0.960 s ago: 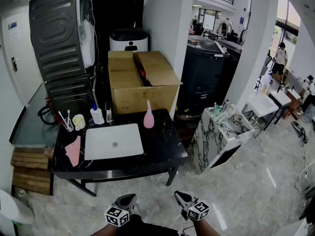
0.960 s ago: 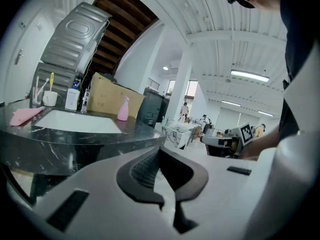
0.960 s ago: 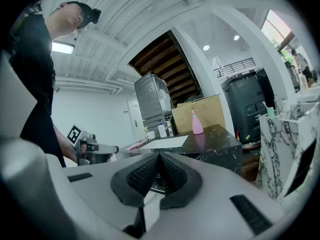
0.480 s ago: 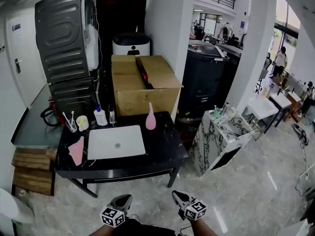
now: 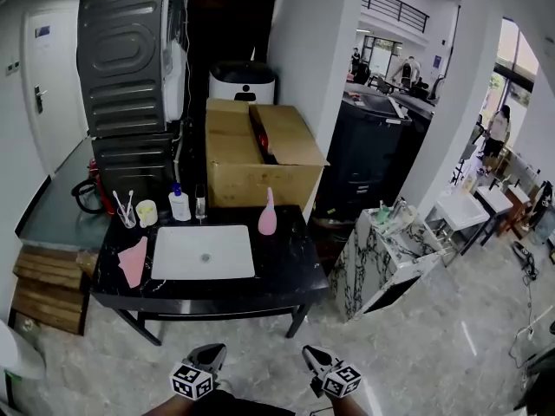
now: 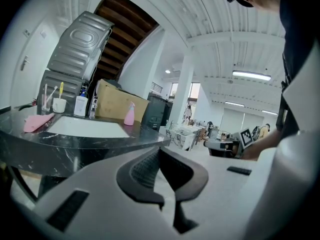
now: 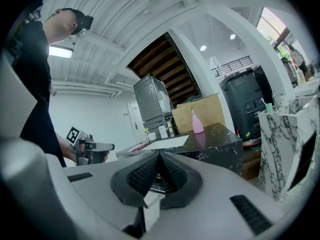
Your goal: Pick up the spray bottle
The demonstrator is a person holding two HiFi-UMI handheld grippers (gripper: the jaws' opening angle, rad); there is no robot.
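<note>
The pink spray bottle (image 5: 267, 215) stands upright at the back of a black marble table (image 5: 286, 271), to the right of the white sink (image 5: 203, 252). It shows far off in the left gripper view (image 6: 129, 115) and in the right gripper view (image 7: 197, 122). Both grippers hang low in front of the table, well short of it. My left gripper (image 5: 206, 357) has its jaws pressed together with nothing between them (image 6: 159, 150). My right gripper (image 5: 314, 359) is likewise shut and empty (image 7: 159, 157).
On the table's left lie a pink cloth (image 5: 132, 261), a cup with toothbrushes (image 5: 146, 212) and a white pump bottle (image 5: 179, 204). A cardboard box (image 5: 260, 154) and a grey machine (image 5: 130, 68) stand behind. A marble-clad cabinet (image 5: 386, 254) stands to the right.
The head view has shifted slightly, so the table and box sit a little further right in frame. Both grippers stay shut and low at the bottom edge.
</note>
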